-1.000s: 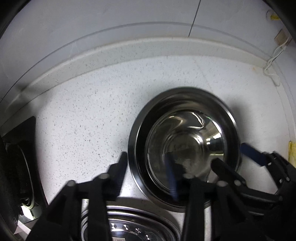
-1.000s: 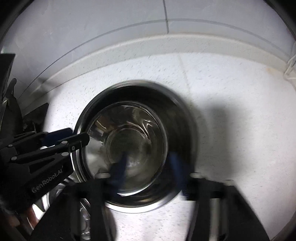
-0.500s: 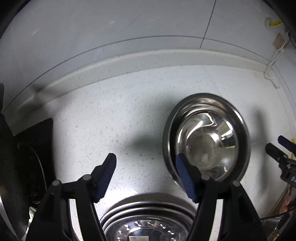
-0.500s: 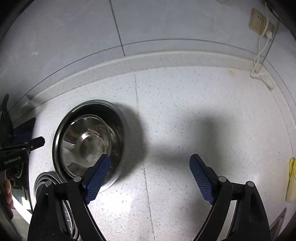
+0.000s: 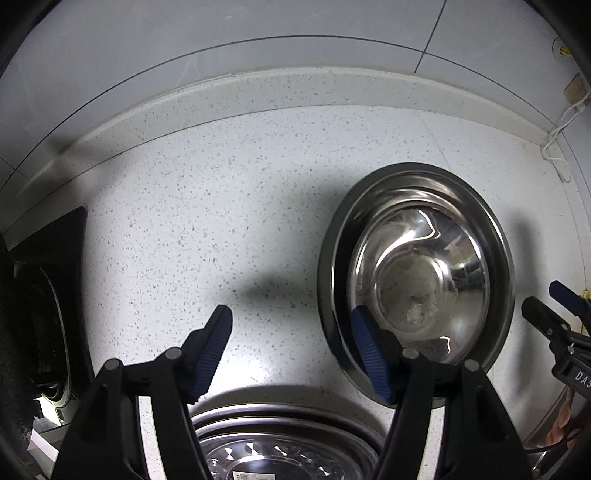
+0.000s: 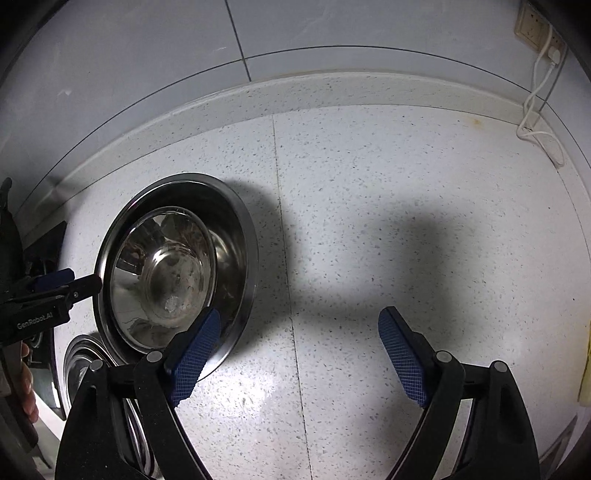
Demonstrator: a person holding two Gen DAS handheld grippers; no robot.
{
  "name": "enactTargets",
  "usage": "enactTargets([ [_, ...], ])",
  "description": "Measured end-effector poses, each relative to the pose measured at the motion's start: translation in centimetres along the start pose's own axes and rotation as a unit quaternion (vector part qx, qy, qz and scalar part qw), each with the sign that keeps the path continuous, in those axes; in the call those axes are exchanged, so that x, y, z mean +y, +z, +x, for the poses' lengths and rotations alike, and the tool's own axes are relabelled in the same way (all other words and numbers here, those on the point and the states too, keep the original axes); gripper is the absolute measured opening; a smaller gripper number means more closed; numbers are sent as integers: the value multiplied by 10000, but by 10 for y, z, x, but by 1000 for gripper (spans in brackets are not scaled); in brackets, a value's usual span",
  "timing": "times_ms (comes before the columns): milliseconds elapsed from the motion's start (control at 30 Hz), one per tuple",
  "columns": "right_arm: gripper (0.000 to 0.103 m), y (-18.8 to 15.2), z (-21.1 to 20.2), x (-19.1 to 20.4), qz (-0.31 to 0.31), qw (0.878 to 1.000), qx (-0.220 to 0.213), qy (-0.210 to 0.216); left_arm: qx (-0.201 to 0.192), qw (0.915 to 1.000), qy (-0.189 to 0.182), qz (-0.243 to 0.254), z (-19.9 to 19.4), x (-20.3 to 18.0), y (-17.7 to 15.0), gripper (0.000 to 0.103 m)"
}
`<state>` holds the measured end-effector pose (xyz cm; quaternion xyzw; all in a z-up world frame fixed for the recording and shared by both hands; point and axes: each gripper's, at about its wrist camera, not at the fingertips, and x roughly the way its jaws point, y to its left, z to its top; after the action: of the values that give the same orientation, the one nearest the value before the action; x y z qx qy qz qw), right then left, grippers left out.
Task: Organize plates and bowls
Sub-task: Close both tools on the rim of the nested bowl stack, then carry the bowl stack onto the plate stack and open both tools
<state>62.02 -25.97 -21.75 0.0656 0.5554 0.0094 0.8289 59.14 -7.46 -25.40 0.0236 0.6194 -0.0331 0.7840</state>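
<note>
Sitting on the speckled white tabletop is a big shiny metal bowl, and a smaller shiny bowl rests inside it. Both are the right way up. A second stack of metal dishes lies near them, at the bottom edge of the left view, and it has a cut-pattern plate on top.

The left claw points down at the tabletop. Its two blue pads are wide apart and nothing is between them. One pad shows in front of the near edge of the big bowl; whether it touches the rim is hard to tell. The other pad is over bare tabletop.

The right claw is also wide apart and holds nothing. It hangs over bare tabletop, just beside the bowls, which lie to its left.

A black stove top sits at the far left edge. A white power cord lies by the grey tiled wall at the back.
</note>
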Motion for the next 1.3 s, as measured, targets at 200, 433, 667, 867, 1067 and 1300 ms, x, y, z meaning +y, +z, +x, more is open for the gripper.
enactTargets([
  [200, 84, 5, 6, 0, -23, 10000, 61, 50, 38, 9999, 111, -1, 7, 0, 6, 65],
  [433, 84, 9, 16, 3, -56, 9997, 161, 169, 77, 9999, 77, -17, 14, 2, 10, 65],
  [667, 14, 6, 30, 13, 71, 9958, 423, 811, 130, 9993, -354, 45, 14, -10, 15, 11],
  [867, 13, 6, 32, 20, -23, 9971, 416, 642, 138, 9993, -332, 106, 16, -13, 18, 11],
  [1067, 12, 1, 32, 24, -81, 9978, 409, 512, 139, 9992, -368, 34, 15, -10, 14, 11],
  [1300, 12, -2, 30, 25, -94, 9978, 434, 490, 182, 9991, -394, -6, 13, -7, 1, 11],
])
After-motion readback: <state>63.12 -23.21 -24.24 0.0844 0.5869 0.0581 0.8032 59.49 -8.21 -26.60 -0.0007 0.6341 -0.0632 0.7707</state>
